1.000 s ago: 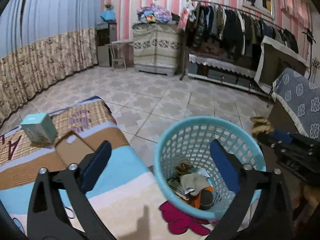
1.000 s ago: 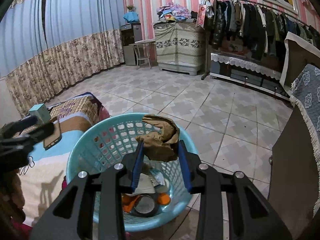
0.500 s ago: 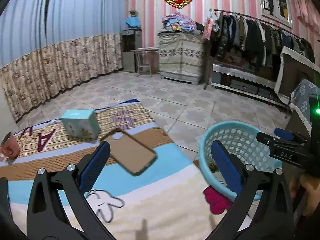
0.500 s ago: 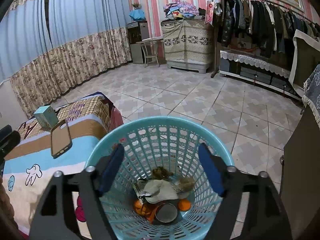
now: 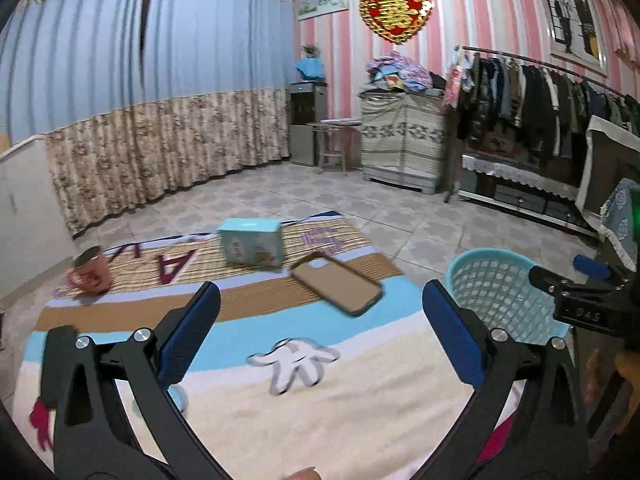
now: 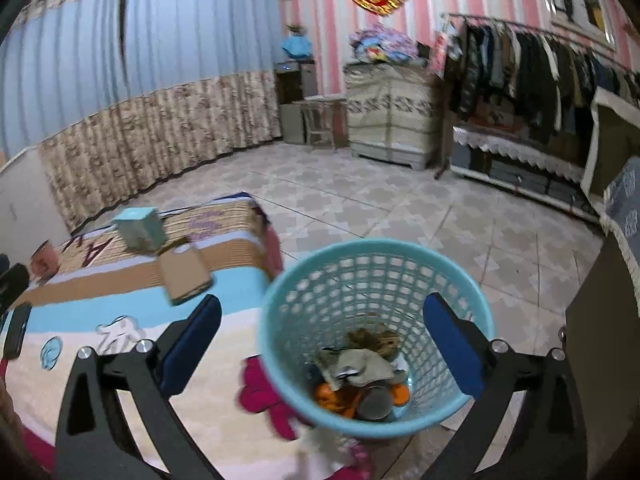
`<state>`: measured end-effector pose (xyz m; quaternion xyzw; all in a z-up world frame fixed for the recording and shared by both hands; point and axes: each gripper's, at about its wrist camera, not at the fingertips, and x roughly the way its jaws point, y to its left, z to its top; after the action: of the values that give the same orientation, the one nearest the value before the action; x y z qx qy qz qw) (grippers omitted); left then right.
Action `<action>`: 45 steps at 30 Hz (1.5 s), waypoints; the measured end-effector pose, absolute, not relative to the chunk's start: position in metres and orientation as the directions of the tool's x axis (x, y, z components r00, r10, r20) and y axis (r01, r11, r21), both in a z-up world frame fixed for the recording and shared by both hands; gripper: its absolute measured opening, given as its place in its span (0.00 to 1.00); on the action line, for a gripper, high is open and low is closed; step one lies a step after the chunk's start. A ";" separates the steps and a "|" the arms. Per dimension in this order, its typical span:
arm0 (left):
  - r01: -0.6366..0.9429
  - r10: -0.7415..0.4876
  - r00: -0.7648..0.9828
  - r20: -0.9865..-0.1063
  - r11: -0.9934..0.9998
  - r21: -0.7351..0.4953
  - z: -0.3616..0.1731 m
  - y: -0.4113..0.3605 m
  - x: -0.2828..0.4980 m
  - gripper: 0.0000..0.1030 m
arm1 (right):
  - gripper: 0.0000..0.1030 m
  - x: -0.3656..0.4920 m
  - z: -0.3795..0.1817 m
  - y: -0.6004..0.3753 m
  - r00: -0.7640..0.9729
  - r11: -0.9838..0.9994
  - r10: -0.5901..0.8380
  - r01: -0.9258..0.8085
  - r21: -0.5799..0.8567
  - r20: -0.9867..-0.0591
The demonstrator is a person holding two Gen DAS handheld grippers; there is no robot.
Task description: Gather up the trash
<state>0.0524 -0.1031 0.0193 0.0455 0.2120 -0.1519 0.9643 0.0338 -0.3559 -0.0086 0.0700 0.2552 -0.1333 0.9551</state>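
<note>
Since the trash is lying in the bin (image 6: 376, 360), the right hand-held gripper (image 6: 320, 344) is opening wide, holding nothing.

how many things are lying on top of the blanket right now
3: a red mug at the far left, a teal box in the middle of the straw-patterned stripe, and a phone case just right of the box, nearer the basket. Blanket nearest the camera is partly hidden.

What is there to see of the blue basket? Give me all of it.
The basket is a round, light blue plastic bin with lattice-holed walls and a solid rim, upright on the tiled floor against the bed's edge. Crumpled brown and beige scraps, orange bits and a round grey lid-like piece lie inside it. The right gripper hangs open above it.
</note>
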 end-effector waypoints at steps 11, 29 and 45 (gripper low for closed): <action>0.168 -0.136 0.911 -0.389 0.984 0.051 0.015 -0.027 0.003 0.95 | 0.96 -0.009 -0.005 -0.260 0.881 0.984 -0.126 0.168 0.054 -0.456; 0.134 -0.122 0.894 -0.432 0.991 -0.003 -0.001 0.018 -0.030 0.95 | 0.96 -0.055 -0.015 -0.206 0.871 0.984 -0.151 0.176 0.010 -0.467; 0.128 -0.113 0.888 -0.446 0.992 0.003 -0.005 0.026 -0.032 0.95 | 0.96 -0.063 -0.018 -0.199 0.875 0.983 -0.160 0.186 0.012 -0.458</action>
<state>-0.0318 0.0261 -0.0047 0.0162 0.2287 -0.0621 0.9714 -0.0633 -0.1986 -0.0180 0.0276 0.2341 -0.0893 0.9677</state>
